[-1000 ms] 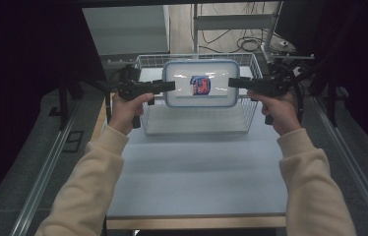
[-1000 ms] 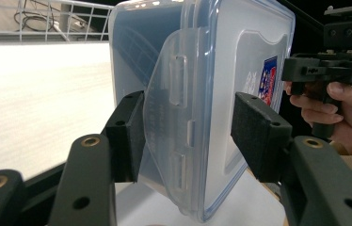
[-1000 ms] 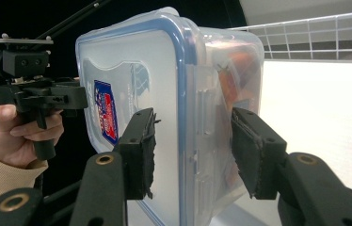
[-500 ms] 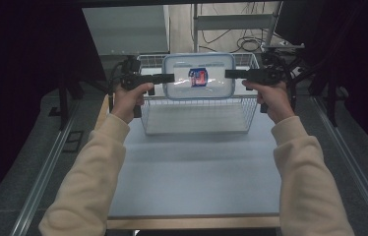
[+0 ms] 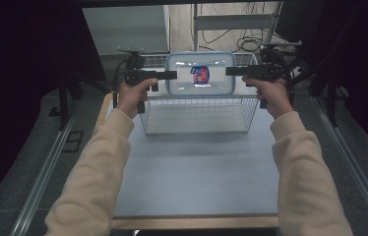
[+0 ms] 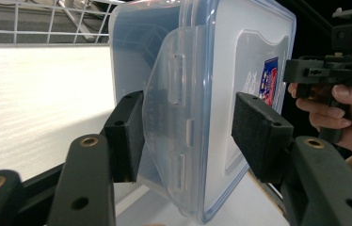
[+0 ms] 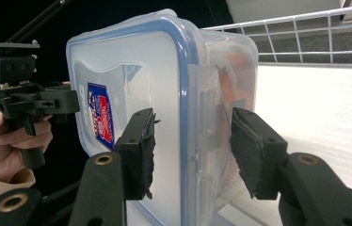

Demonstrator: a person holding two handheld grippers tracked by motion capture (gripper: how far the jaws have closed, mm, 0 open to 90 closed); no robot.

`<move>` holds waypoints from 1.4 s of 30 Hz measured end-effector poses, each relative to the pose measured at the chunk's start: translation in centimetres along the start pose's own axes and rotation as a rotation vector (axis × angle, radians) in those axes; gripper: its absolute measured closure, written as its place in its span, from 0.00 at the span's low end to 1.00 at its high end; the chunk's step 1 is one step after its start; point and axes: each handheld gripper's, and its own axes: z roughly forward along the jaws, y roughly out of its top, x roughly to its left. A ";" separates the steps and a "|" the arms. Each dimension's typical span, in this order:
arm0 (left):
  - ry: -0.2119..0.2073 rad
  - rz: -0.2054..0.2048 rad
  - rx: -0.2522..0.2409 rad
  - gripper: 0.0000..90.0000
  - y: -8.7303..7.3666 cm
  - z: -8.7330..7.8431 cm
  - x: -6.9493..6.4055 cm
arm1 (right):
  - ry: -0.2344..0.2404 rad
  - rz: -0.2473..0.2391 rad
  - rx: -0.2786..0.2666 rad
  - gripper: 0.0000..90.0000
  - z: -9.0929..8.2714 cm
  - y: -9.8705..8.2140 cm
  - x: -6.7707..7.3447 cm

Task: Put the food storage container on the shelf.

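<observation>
Container (image 5: 200,73) has moved toward the wire basket's (image 5: 197,114) back rim, held above it, left gripper (image 5: 171,75) and right gripper (image 5: 231,71) clamping its ends, contents hard to make out.

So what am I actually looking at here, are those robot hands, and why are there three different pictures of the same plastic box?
No robot arms here: a person holds two hand-held tools, each ending in a two-jaw gripper. The high view looks down from above the person's side of the table; their sleeved forearms come in from the bottom. The left gripper and right gripper clamp opposite ends of a clear plastic container with a blue-rimmed lid and a red and blue sticker, holding it above a wire basket that stands on the table.

The other two pictures come from small cameras riding on the grippers. In the left gripper view, the black jaws close on the container's end, by its latch flap. In the right gripper view, that gripper's jaws clamp the opposite end, with the other hand visible beyond.
</observation>
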 end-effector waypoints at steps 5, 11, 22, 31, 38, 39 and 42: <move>-0.009 -0.030 0.000 0.52 0.3 0.2 0.4 | 0.008 0.026 -0.011 0.57 0.2 0.2 -0.5; -0.007 -0.066 0.006 0.52 1.0 0.6 1.1 | 0.008 0.066 -0.026 0.57 0.8 0.6 -1.1; 0.002 -0.120 0.005 0.47 1.5 1.7 2.0 | -0.116 0.028 -0.007 0.57 2.2 1.3 -0.5; 0.020 -0.178 0.012 0.39 2.3 2.7 3.0 | -0.128 0.066 -0.028 0.59 2.7 1.3 -1.1; 0.040 -0.209 0.018 0.30 2.3 3.4 3.4 | -0.142 0.078 -0.032 0.57 3.1 1.2 -1.3; 0.041 -0.216 0.023 0.28 2.3 3.5 3.5 | -0.145 0.079 -0.032 0.57 3.1 1.1 -1.3; 0.048 -0.211 0.019 0.26 2.2 3.7 3.5 | -0.147 0.076 -0.037 0.55 3.2 1.0 -1.2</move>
